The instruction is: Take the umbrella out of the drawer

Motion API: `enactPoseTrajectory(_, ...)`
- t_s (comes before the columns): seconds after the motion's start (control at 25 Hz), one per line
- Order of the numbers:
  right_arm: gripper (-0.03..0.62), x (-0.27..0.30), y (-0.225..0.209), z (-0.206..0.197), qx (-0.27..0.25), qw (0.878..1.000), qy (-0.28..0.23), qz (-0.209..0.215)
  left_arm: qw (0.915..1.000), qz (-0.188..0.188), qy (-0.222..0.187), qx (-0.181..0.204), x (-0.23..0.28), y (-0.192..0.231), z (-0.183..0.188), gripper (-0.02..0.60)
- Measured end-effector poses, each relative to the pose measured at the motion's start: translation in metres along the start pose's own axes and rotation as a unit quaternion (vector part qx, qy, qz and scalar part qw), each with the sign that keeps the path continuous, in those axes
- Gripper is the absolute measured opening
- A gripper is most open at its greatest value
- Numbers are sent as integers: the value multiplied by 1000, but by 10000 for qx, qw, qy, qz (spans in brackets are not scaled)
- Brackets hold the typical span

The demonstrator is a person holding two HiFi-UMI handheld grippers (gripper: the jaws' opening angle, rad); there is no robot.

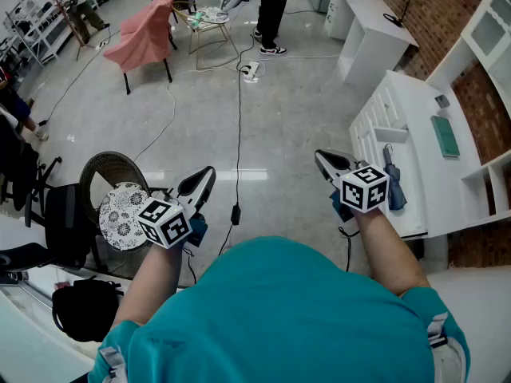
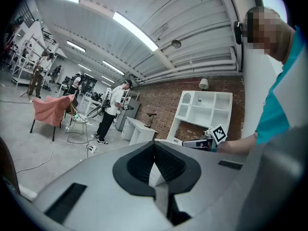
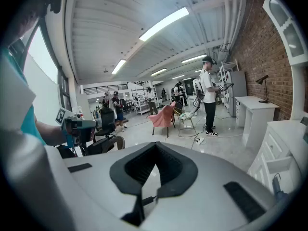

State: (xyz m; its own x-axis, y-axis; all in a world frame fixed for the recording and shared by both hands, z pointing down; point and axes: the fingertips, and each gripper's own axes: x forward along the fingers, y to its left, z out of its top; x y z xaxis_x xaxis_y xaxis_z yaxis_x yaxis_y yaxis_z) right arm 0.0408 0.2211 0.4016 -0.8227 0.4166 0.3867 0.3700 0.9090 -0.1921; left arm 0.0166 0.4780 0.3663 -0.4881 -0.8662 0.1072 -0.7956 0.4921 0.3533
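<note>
A folded dark blue umbrella (image 1: 392,183) lies lengthwise on the low white cabinet (image 1: 419,110) at the right, just below a small open drawer (image 1: 390,133). Only the umbrella's end (image 3: 279,190) shows in the right gripper view, at the lower right corner. My right gripper (image 1: 320,157) hangs left of the umbrella, apart from it, its jaws shut with nothing between them (image 3: 155,147). My left gripper (image 1: 209,171) is over the floor, far from the cabinet, also shut and empty (image 2: 154,146). Each gripper shows in the other's view: the right gripper (image 2: 199,142) and the left gripper (image 3: 79,125).
A green flat item (image 1: 445,136) lies on the cabinet. A black cable (image 1: 238,134) runs across the floor ahead. A round wicker chair with a patterned cushion (image 1: 124,214) stands at the left, near a black bag (image 1: 80,306). A pink-draped chair (image 1: 144,30) and a standing person (image 1: 271,6) are further off.
</note>
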Motion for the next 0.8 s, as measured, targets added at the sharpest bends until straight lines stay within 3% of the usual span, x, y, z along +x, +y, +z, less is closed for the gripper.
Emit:
enactPoseTrajectory(0.44, 20, 0, -10, -1, 56, 10000, 35, -40, 9999, -102, 88, -6, 17, -2, 0, 14)
enactPoseTrajectory(0.8, 20, -8, -39, -6, 181, 9997, 17, -149, 9991, -269, 337, 20, 60, -16, -9, 14)
